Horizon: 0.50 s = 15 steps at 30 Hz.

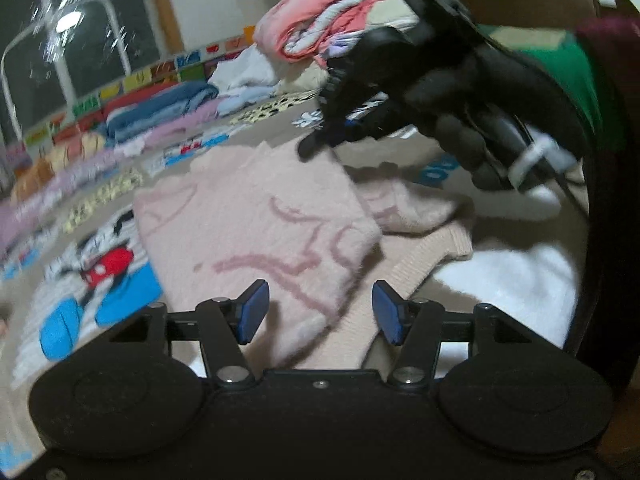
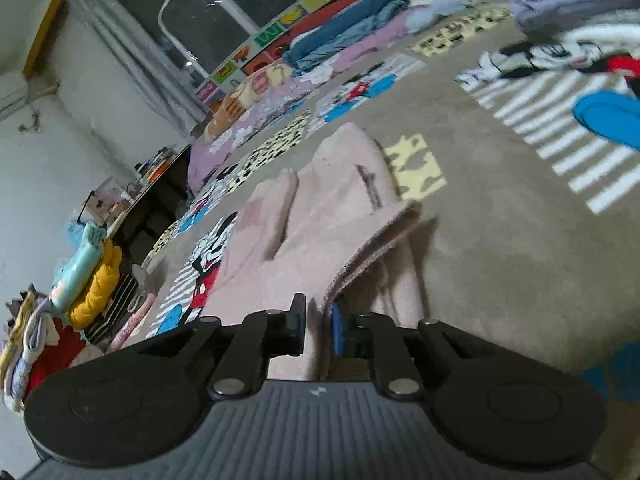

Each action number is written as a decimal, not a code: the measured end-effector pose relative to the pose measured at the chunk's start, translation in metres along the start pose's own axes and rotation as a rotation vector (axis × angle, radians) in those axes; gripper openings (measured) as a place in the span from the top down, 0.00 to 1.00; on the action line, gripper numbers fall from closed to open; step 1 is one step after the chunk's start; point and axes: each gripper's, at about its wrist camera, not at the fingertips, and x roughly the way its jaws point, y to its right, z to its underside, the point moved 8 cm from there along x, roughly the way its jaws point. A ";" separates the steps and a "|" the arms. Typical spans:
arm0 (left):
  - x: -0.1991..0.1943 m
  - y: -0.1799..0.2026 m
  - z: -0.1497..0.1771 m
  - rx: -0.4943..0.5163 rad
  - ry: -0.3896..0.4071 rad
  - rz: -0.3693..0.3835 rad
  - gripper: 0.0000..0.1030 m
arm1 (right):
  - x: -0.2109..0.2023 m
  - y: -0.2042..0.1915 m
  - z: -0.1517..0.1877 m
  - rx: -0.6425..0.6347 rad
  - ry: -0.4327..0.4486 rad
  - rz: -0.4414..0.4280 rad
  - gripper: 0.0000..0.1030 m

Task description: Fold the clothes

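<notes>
On cartoon carpet (image 2: 500, 240), right jaws pinch pink sweater (image 2: 320, 232); left jaws gape.

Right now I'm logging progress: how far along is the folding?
Done: a stack of folded clothes sits behind. In hand: the right gripper pinches the pink sweater, partly folded; the left gripper is open above it. Left: finishing this fold.

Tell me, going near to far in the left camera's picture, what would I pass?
Left gripper, open → pink sweater → right gripper holding its far edge → blue folded blanket → window.
</notes>
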 end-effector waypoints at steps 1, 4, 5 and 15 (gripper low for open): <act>0.001 0.003 -0.001 0.026 0.003 -0.011 0.45 | -0.001 -0.004 -0.002 -0.011 0.004 0.000 0.92; 0.008 0.008 0.002 0.070 -0.003 -0.035 0.45 | -0.002 -0.012 -0.008 -0.024 0.011 -0.002 0.92; 0.010 0.008 0.004 0.072 -0.007 -0.041 0.45 | -0.001 -0.015 -0.011 -0.018 0.011 -0.004 0.92; 0.008 -0.040 0.006 -0.437 0.012 0.065 0.80 | 0.018 -0.049 -0.030 -0.055 -0.005 0.015 0.92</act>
